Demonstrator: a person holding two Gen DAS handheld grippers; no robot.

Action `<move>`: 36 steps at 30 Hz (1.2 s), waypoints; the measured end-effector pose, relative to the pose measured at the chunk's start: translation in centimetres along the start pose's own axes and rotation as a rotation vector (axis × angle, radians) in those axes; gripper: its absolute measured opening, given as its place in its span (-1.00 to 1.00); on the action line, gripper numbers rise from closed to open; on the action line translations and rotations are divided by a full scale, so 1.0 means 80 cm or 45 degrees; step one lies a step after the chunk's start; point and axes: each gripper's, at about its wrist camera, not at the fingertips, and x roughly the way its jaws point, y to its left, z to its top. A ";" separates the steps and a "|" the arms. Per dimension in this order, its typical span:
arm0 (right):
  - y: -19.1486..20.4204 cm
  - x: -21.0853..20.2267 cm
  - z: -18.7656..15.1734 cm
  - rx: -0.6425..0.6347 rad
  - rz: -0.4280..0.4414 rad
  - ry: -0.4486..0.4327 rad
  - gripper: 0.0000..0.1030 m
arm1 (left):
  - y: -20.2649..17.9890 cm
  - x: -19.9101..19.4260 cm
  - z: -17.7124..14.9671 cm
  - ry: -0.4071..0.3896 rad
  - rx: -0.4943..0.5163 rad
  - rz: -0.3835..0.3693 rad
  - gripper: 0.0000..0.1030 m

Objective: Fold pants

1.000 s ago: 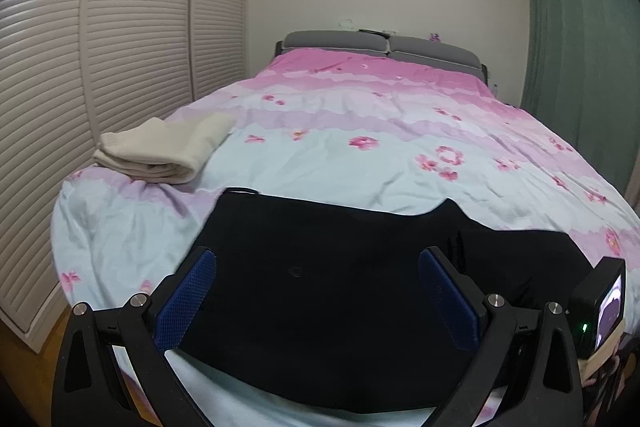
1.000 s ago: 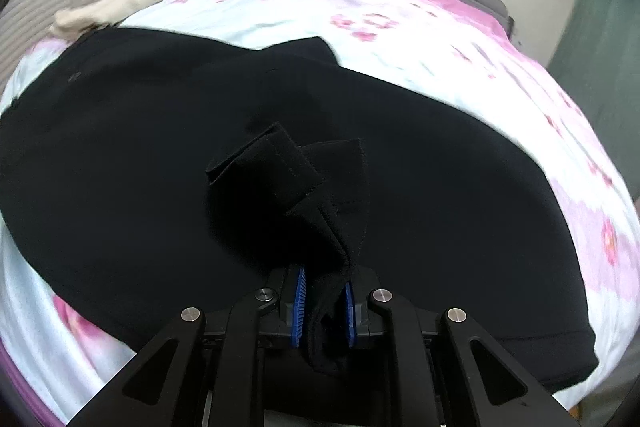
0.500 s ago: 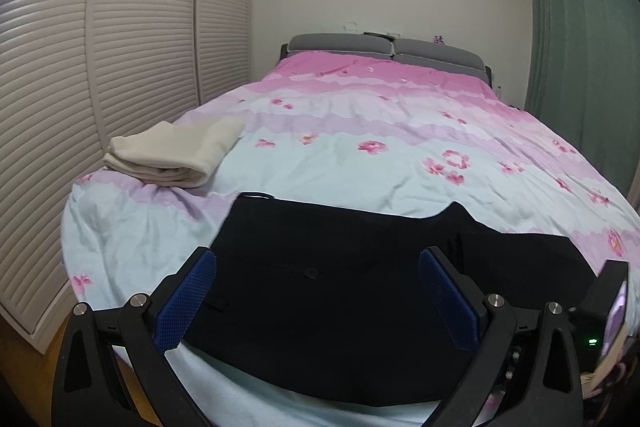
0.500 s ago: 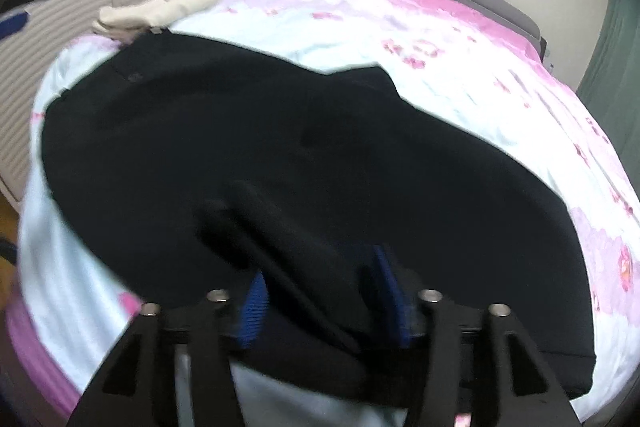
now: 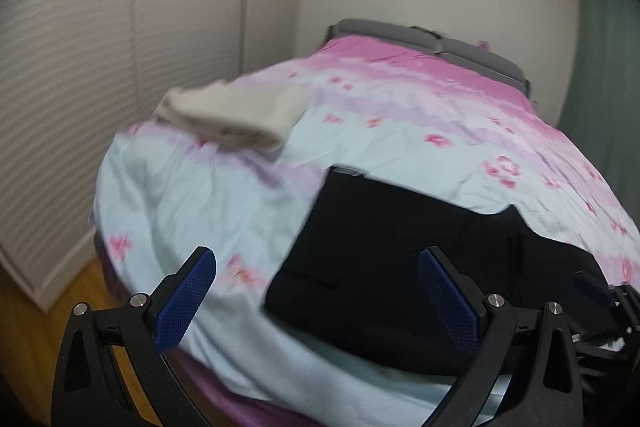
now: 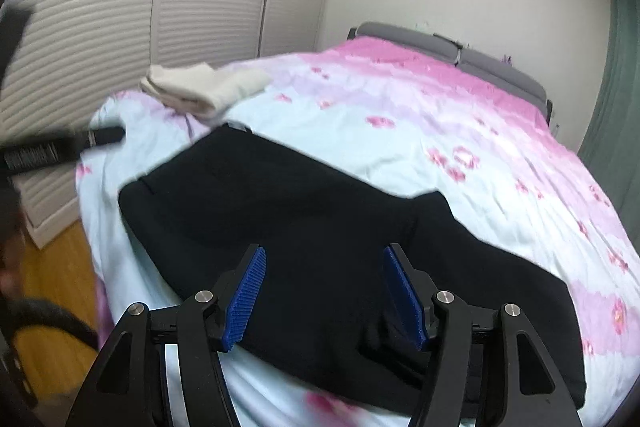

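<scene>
Hovering with your left gripper [image 5: 316, 291] and right gripper [image 6: 324, 291] both gaping empty, you've got soft, limp black fabric pants [image 6: 320, 227] flat on the floral pink-and-white bedspread [image 6: 400, 131], so pinch the hem corners.

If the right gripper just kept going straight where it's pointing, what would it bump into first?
Most likely the black pants spread on the bed. The right gripper stands open above them, nothing between its pads, though depth is hard to judge in this view.

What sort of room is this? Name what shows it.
A bedroom, most likely: a bed with a pink floral cover and grey headboard, louvred wardrobe doors, and a green curtain.
</scene>
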 end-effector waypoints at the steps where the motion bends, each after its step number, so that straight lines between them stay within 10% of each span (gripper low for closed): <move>1: 0.007 0.001 0.005 0.011 0.003 -0.010 0.20 | 0.010 0.006 -0.004 0.023 -0.036 -0.008 1.00; 19: 0.046 0.039 0.005 0.131 0.101 0.057 0.21 | 0.061 0.118 -0.041 0.368 -0.503 -0.264 0.42; 36: 0.027 0.074 -0.009 0.258 0.167 0.137 0.21 | 0.069 0.175 -0.056 0.532 -0.630 -0.270 0.53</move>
